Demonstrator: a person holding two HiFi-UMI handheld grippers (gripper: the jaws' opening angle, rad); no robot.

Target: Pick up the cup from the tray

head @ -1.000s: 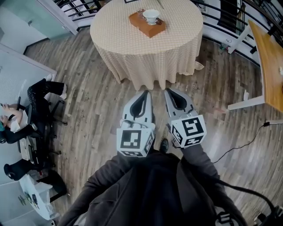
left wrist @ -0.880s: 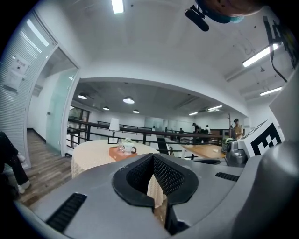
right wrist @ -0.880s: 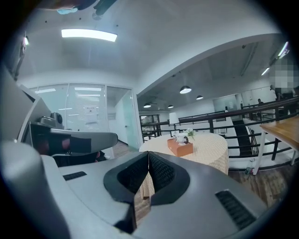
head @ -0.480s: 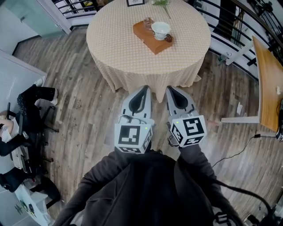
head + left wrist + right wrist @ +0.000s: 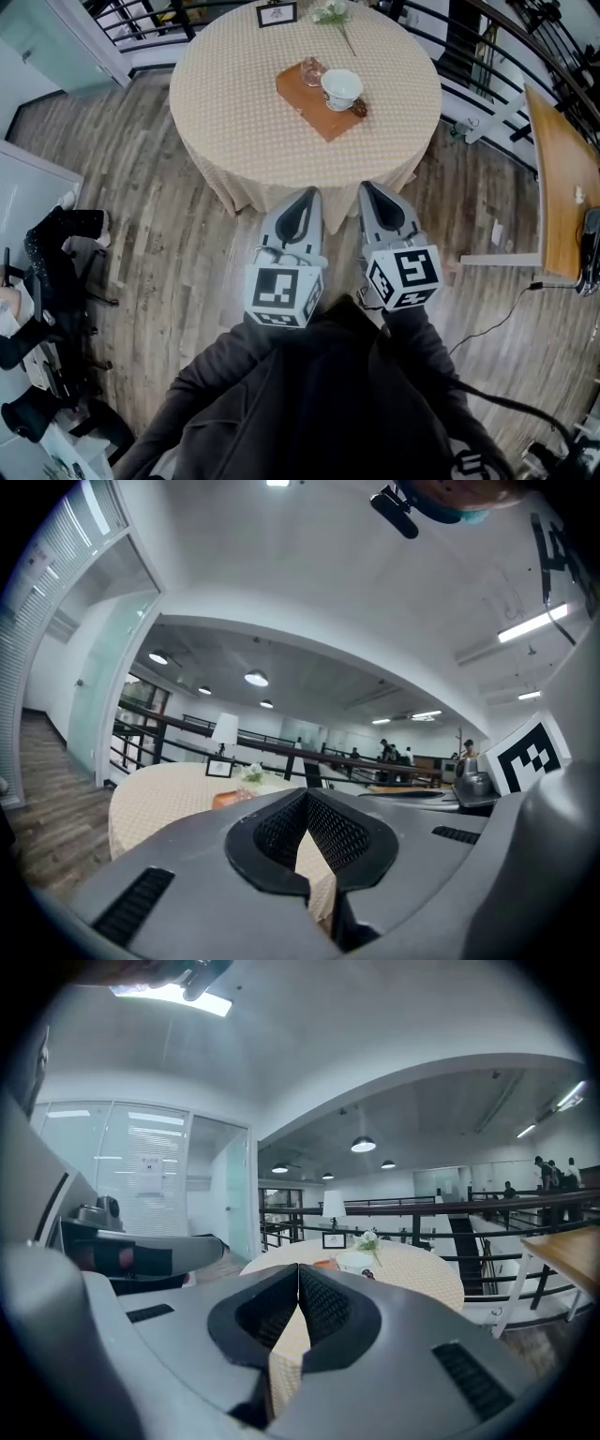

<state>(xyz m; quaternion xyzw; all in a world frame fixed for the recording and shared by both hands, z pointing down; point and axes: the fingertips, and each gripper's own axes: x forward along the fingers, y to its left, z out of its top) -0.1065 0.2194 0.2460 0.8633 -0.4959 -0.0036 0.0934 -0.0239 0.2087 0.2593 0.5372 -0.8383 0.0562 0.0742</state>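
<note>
A white cup stands on a brown tray near the middle of a round table with a cream cloth. A small glass sits on the tray beside the cup. Both grippers hang side by side short of the table's near edge, well apart from the tray. My left gripper is shut with nothing in it, and so is my right gripper. In the right gripper view the cup shows small beyond the closed tips. The left gripper view shows its tips meeting, with the tray far off.
A framed card and a flower sprig lie at the table's far side. Black railings run behind it. A wooden desk stands at the right. A seated person and glass partitions are at the left, on the wood floor.
The table and tray have come nearer and lower in the head view, with more of the far side showing. Both grippers keep their place before the body and stay shut.
</note>
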